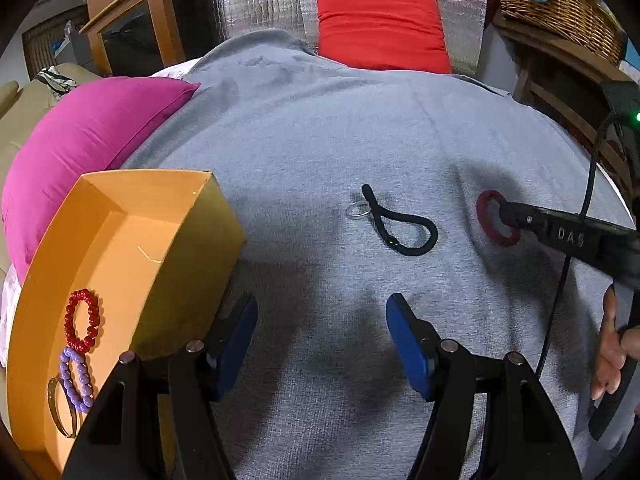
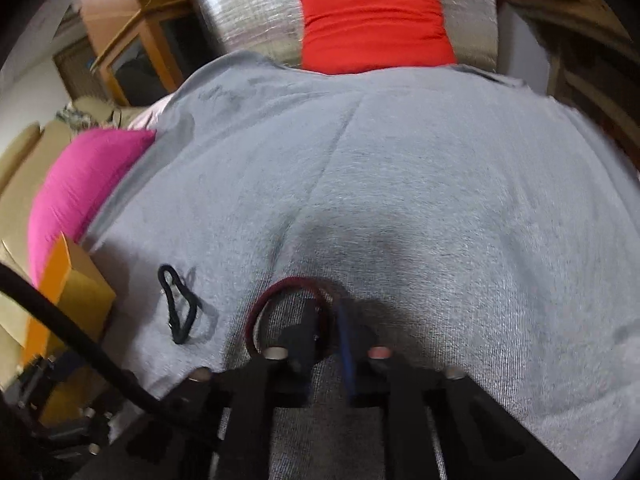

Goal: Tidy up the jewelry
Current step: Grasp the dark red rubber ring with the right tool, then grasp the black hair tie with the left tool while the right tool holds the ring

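Note:
A dark red ring bracelet point(image 1: 486, 205) lies on the grey blanket point(image 1: 320, 132). My right gripper point(image 2: 330, 320) is shut on the red bracelet point(image 2: 280, 289), one finger inside the ring; it also shows in the left wrist view point(image 1: 505, 212). A black cord bracelet point(image 1: 404, 227) and a small silver ring point(image 1: 357, 209) lie mid-blanket; the cord also shows in the right wrist view point(image 2: 180, 304). My left gripper point(image 1: 322, 344) is open and empty, low over the blanket beside the orange box point(image 1: 160, 200). In the box lie a red bead bracelet point(image 1: 82, 320), a purple bead bracelet point(image 1: 76, 380) and a gold bangle point(image 1: 60, 408).
A magenta pillow point(image 1: 88, 136) lies behind the box. A red pillow point(image 1: 380, 28) leans against a silver backing at the far end. A wicker basket point(image 1: 560, 4) on wooden furniture stands at the right. The right gripper's cable point(image 1: 592, 184) hangs over the blanket.

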Action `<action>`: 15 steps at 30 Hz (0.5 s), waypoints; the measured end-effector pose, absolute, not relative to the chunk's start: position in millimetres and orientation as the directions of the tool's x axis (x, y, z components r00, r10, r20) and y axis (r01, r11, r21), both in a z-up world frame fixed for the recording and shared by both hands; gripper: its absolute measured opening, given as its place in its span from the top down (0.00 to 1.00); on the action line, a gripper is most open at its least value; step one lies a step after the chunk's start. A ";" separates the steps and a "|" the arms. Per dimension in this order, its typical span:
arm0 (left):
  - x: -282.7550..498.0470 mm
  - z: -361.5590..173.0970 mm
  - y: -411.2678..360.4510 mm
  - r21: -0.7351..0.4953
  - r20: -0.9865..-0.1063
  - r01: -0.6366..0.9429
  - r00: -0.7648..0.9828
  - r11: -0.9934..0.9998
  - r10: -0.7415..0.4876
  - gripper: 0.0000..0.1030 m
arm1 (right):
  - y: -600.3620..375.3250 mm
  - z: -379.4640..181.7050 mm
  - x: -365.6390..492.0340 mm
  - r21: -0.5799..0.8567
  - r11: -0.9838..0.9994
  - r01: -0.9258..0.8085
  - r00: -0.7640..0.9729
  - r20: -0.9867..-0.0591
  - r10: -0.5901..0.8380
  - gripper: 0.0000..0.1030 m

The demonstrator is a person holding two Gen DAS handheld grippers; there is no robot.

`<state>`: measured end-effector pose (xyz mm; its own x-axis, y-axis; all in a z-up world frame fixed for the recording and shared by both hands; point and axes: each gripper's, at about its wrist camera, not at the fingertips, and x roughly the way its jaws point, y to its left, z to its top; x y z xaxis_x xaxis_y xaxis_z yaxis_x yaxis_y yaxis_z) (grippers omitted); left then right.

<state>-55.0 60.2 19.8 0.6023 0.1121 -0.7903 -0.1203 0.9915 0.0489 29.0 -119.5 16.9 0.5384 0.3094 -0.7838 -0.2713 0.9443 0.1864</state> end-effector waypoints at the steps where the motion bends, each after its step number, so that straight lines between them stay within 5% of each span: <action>1: -54.8 19.7 61.6 0.045 -0.791 -0.125 0.602 0.991 0.112 0.34 | -117.7 16.9 27.7 0.168 0.946 -0.279 0.547 -0.782 0.300 0.93; 15: -56.7 20.1 56.0 0.032 -0.783 -0.127 0.613 0.991 0.104 0.34 | -153.3 16.6 11.2 0.206 0.939 -0.277 0.523 -0.787 0.327 0.94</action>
<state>-56.7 56.0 20.1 0.6127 0.1038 -0.7834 -0.1270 0.9914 0.0321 11.2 -153.3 16.6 0.5227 0.3272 -0.7872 -0.2769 0.9385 0.2062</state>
